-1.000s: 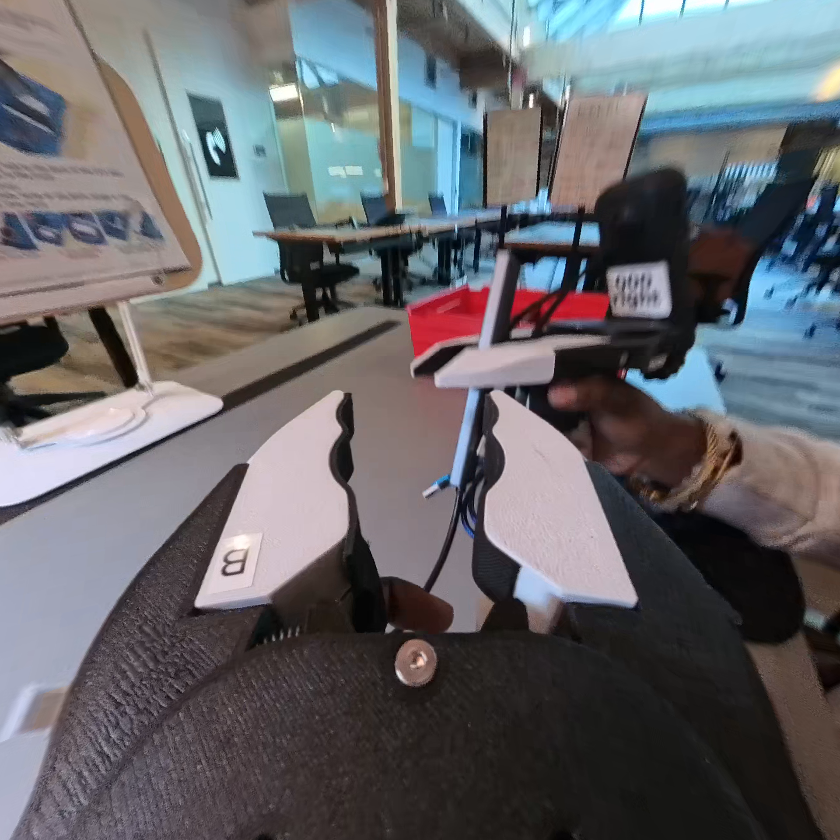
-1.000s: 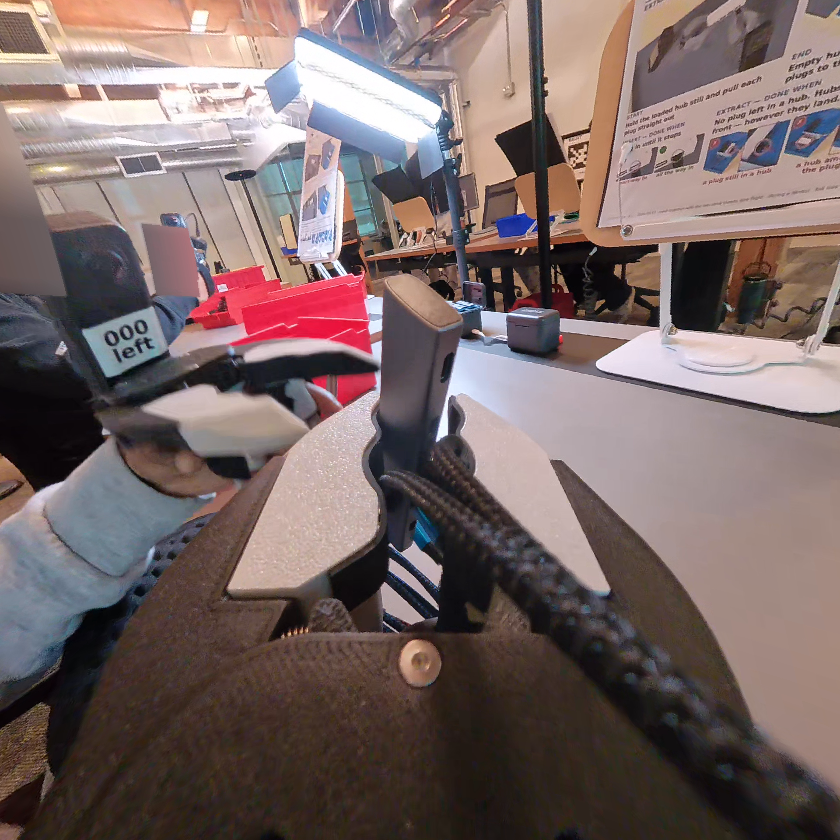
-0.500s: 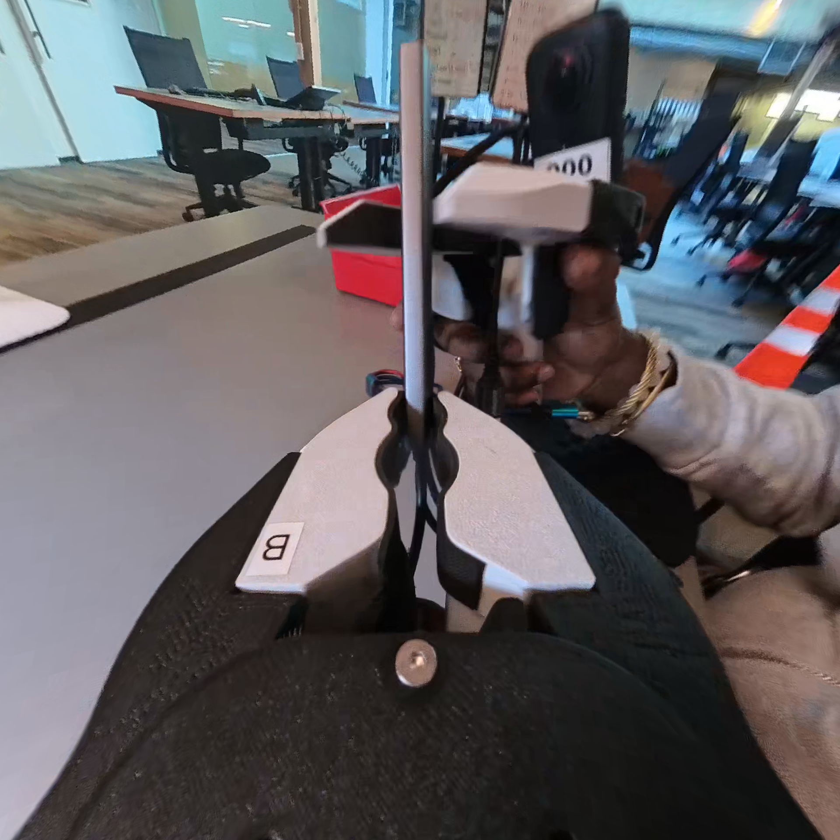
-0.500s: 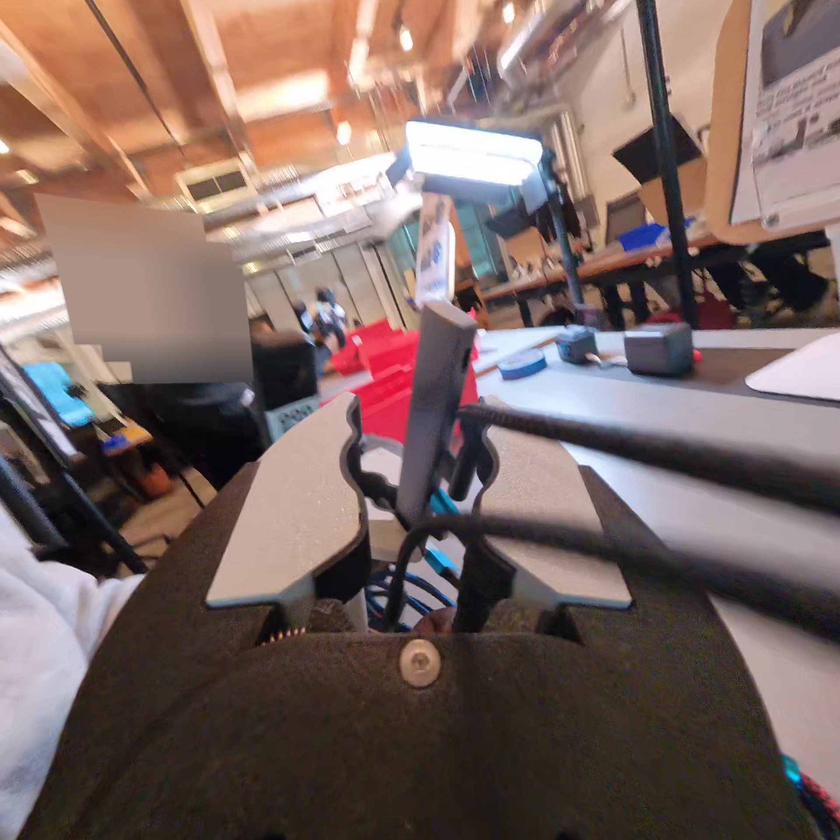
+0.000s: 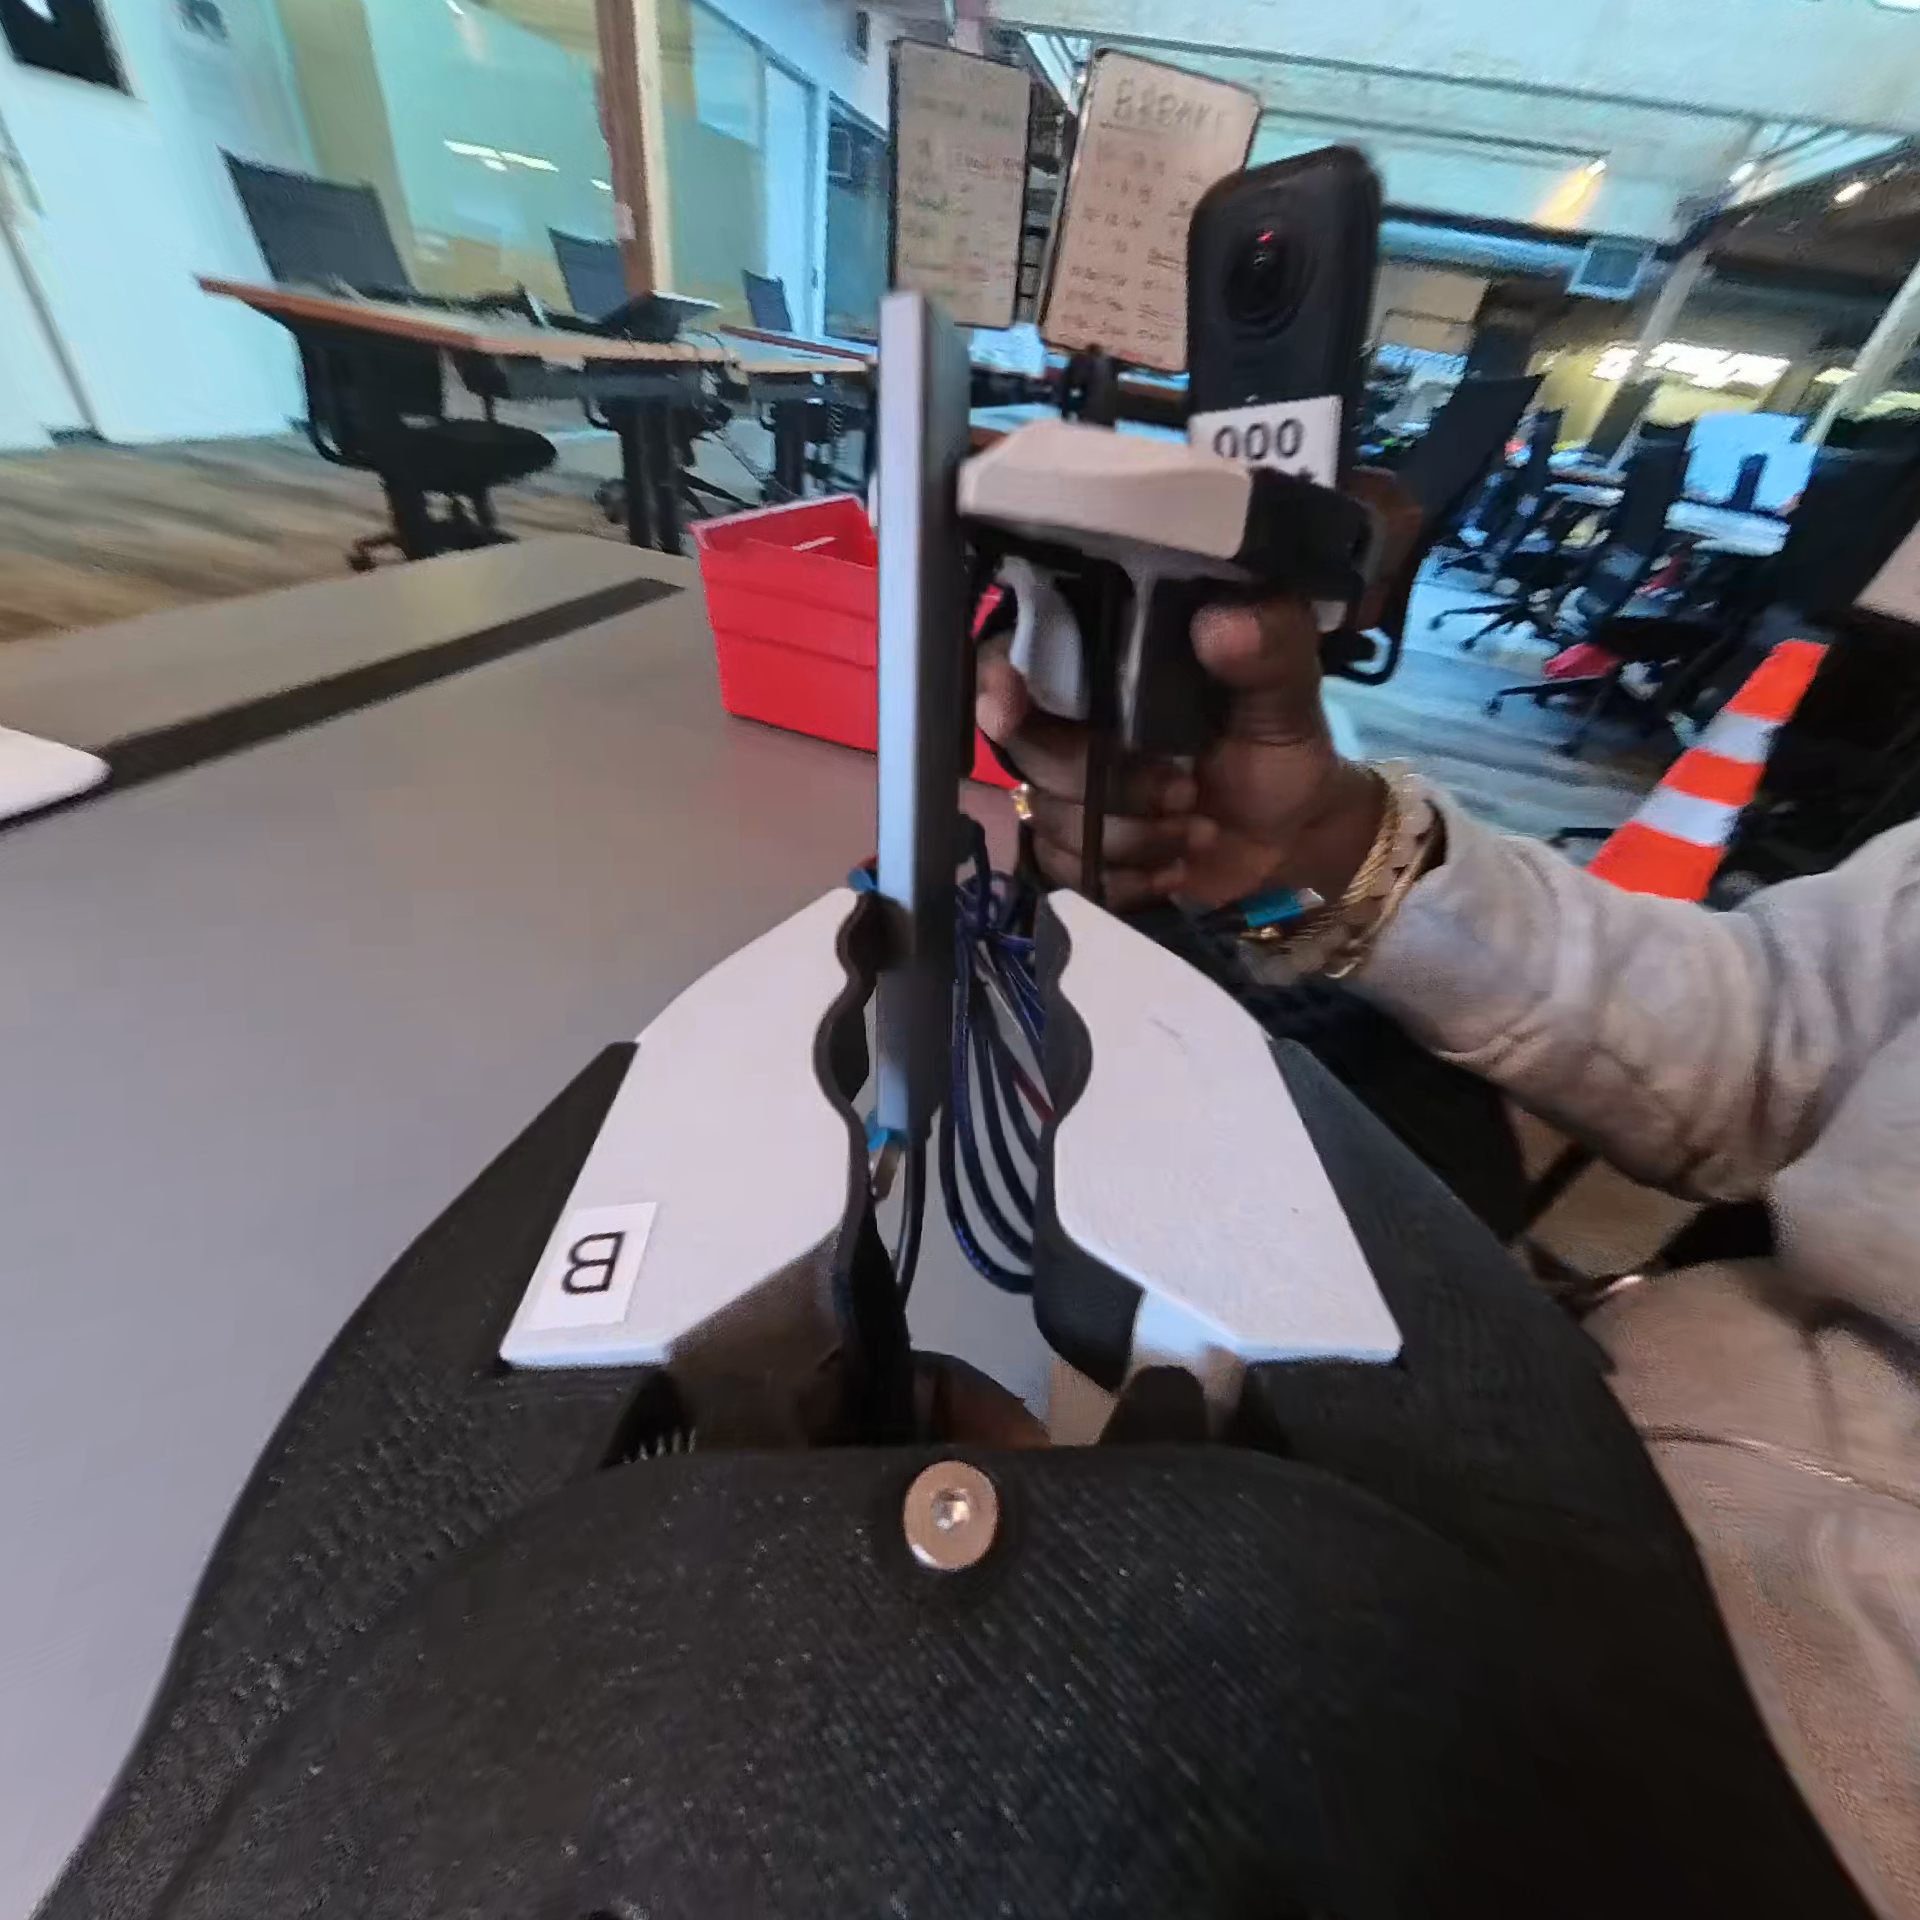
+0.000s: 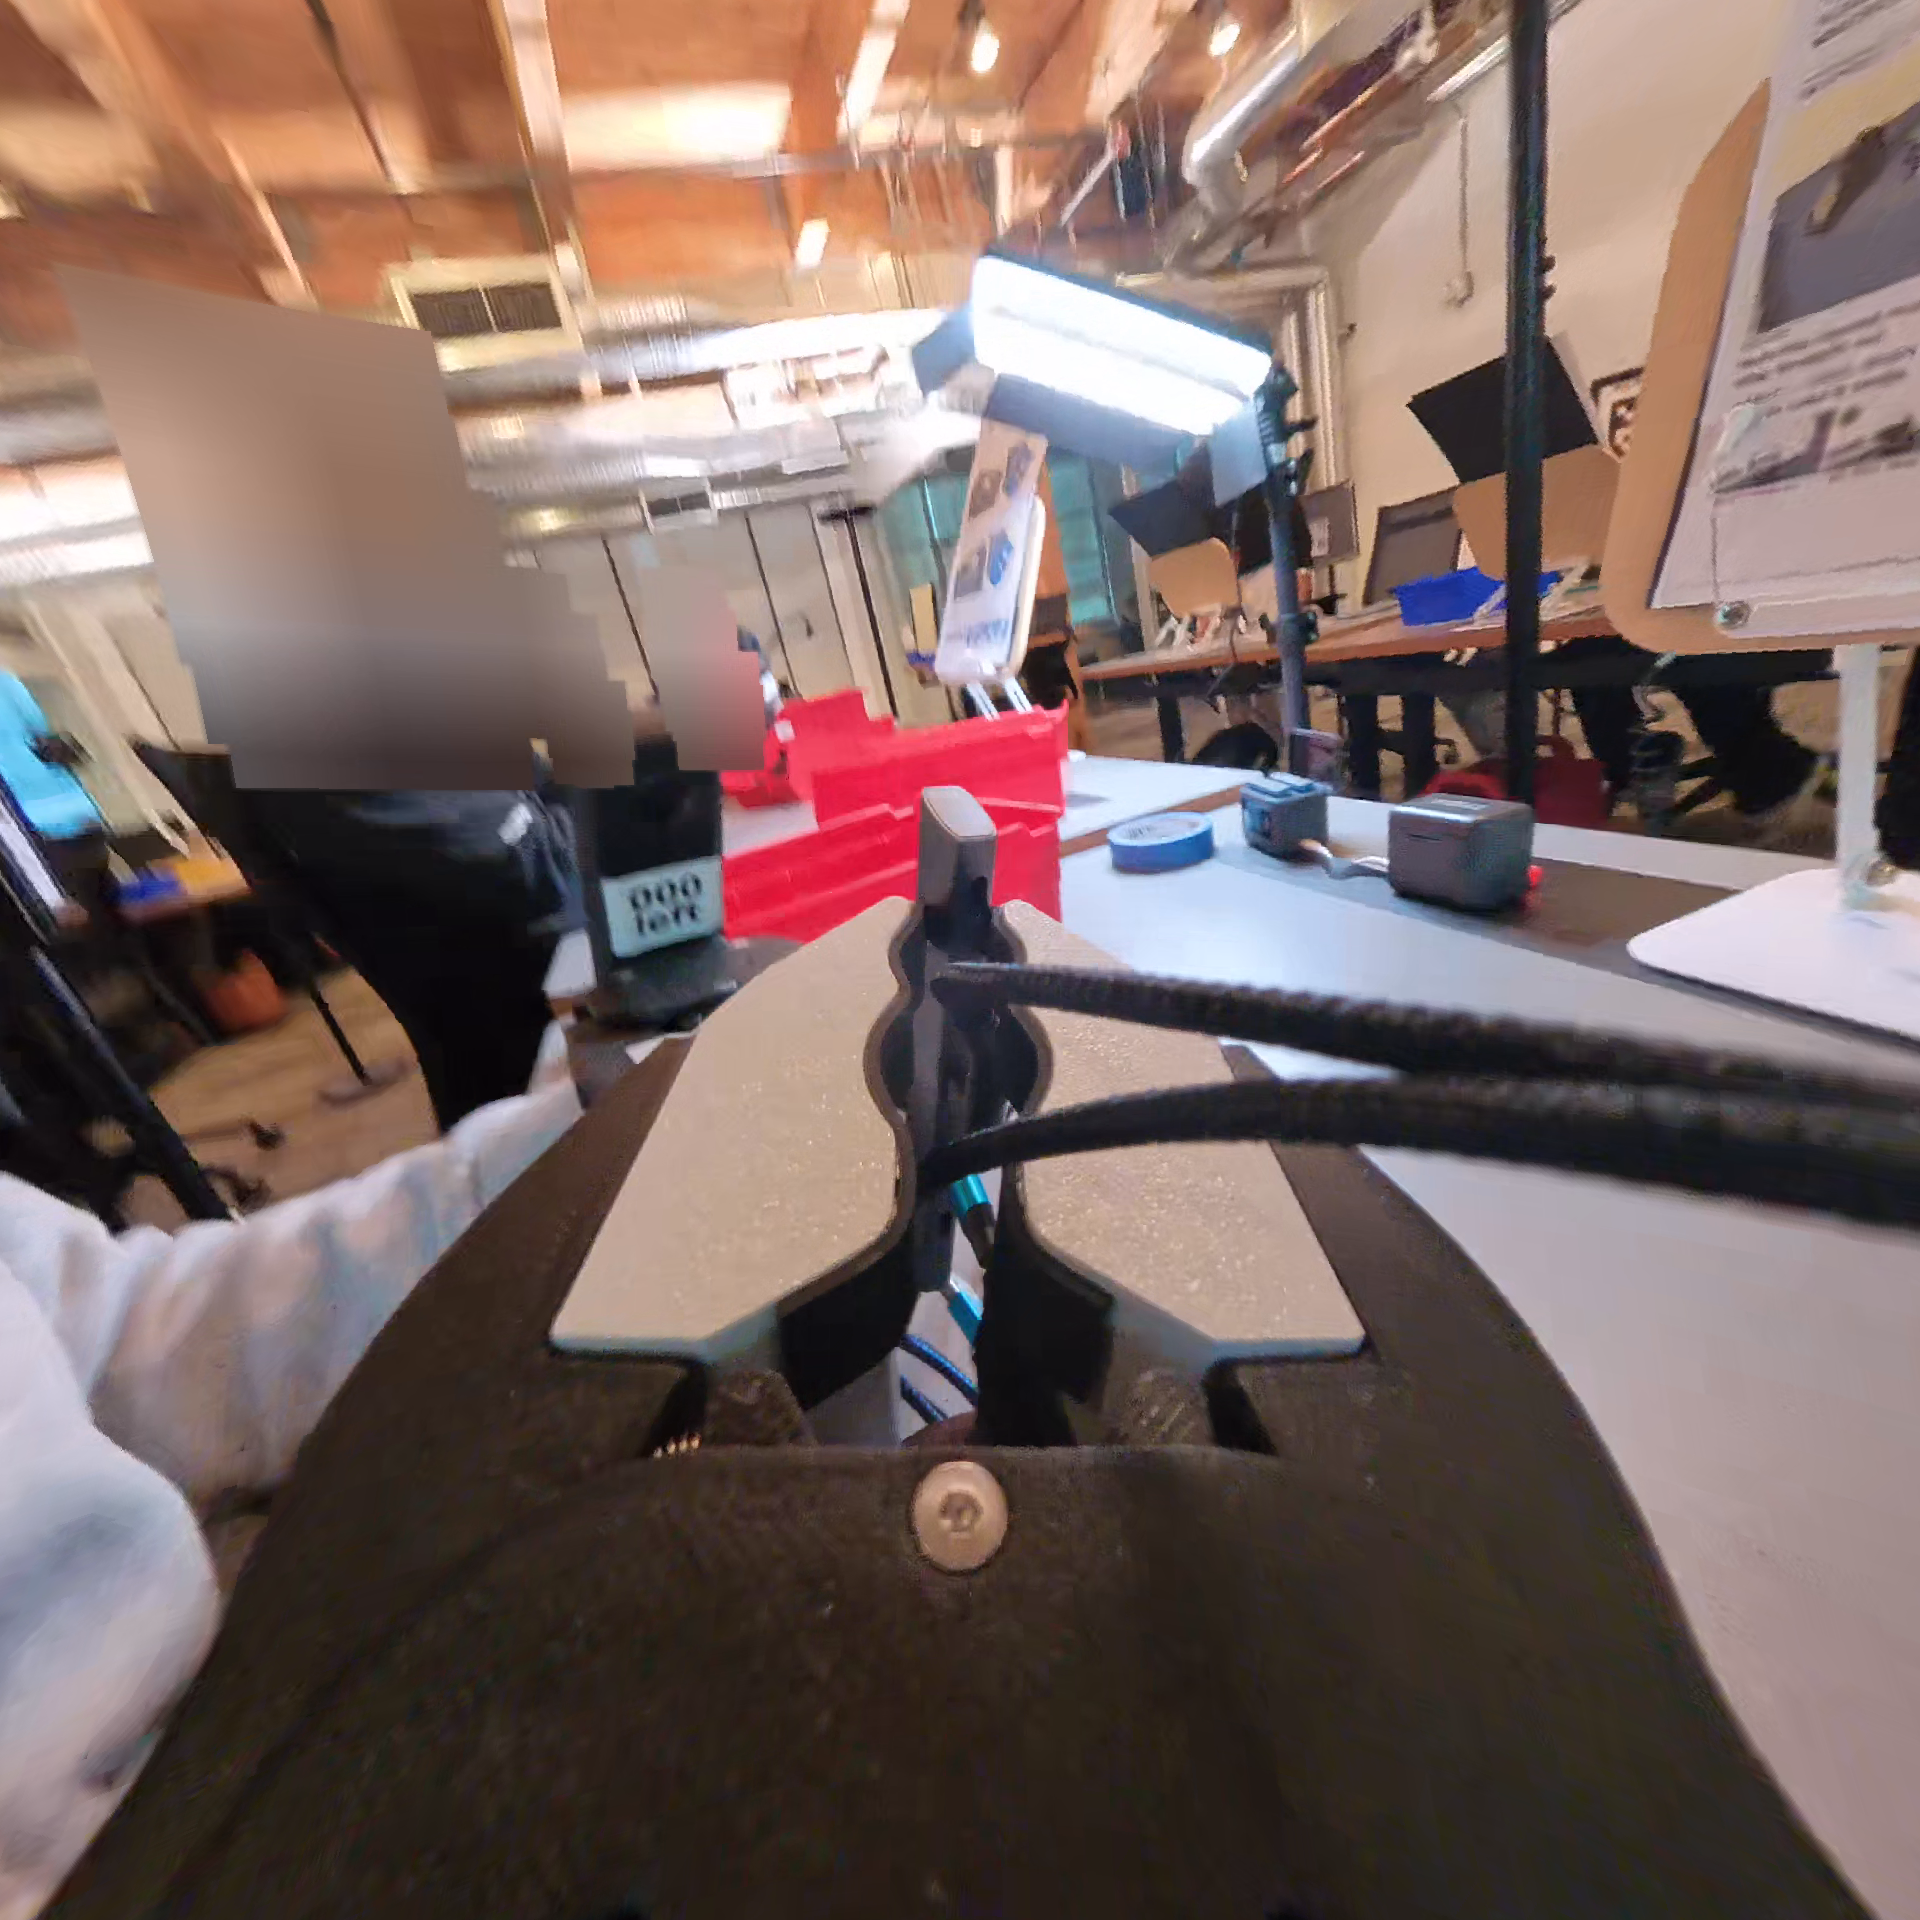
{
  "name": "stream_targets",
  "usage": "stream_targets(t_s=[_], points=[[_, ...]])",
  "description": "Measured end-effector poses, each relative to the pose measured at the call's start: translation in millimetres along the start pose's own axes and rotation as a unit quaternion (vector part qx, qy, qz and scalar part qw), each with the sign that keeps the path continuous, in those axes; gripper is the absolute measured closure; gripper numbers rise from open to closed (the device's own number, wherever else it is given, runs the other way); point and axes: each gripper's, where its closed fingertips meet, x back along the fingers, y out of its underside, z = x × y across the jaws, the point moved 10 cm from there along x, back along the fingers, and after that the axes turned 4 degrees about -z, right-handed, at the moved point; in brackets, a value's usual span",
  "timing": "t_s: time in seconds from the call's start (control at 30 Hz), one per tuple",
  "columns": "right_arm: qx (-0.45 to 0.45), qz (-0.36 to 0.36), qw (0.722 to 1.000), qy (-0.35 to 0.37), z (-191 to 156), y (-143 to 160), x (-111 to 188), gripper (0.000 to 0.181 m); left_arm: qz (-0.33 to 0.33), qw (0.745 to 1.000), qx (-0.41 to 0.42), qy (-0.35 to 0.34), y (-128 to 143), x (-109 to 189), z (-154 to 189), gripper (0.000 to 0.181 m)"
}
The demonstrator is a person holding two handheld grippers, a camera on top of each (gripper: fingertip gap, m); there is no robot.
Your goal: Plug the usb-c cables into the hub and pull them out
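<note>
A grey table [image 6: 1558,1299] with a dark strip along its far part carries, in the right wrist view, a blue tape roll [image 6: 1160,840], a small blue box [image 6: 1284,814] and a grey box [image 6: 1460,848] far off; a white stand base [image 6: 1808,961] at right; red bins [image 6: 914,821] at far left.

Hub [image 5: 914,644] upright between left gripper [image 5: 951,997] fingers, cables [image 5: 987,1091] beside it; bin [image 5: 790,613] behind on table [image 5: 312,935].

Lettered sticker [image 5: 587,1262] on left hand-held gripper [image 5: 951,935]; numbered tag [image 5: 1273,442] on camera [image 5: 1283,270].
</note>
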Motion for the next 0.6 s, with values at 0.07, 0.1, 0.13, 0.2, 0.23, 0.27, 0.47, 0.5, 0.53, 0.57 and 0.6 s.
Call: stream_targets(t_s=[0.07,0.1,0.13,0.2,0.23,0.27,0.47,0.5,0.53,0.57,0.6], points=[[0.044,-0.028,0.999,0.001,-7,3,-6,0.171,-0.013,0.999,-0.032,-0.022,1,2,1,0.154],[0.059,-0.039,0.997,0.000,-10,4,-8,0.171,-0.019,0.998,-0.044,-0.031,2,2,1,0.156],[0.068,-0.045,0.997,0.000,-12,6,-10,0.171,-0.025,0.997,-0.055,-0.047,3,1,1,0.165],[0.070,-0.047,0.996,0.002,-12,6,-11,0.171,-0.033,0.995,-0.068,-0.061,4,2,1,0.166],[0.065,-0.046,0.997,0.001,-11,6,-10,0.171,-0.033,0.995,-0.069,-0.063,3,1,1,0.166],[0.061,-0.044,0.997,0.001,-11,6,-10,0.171,-0.032,0.995,-0.073,-0.066,4,1,1,0.166],[0.054,-0.058,0.997,0.004,-10,11,-14,0.171,-0.062,0.986,-0.111,-0.112,13,-9,3,0.164],[0.057,-0.059,0.997,0.007,-10,12,-14,0.171,-0.068,0.983,-0.116,-0.126,13,-11,4,0.164],[0.062,-0.059,0.996,0.010,-10,12,-14,0.170,-0.068,0.982,-0.113,-0.135,13,-11,4,0.165],[0.062,-0.057,0.996,0.012,-10,11,-14,0.170,-0.064,0.983,-0.106,-0.134,13,-11,4,0.166],[0.058,-0.052,0.997,0.018,-10,11,-14,0.169,-0.057,0.984,-0.098,-0.135,13,-10,3,0.168]])
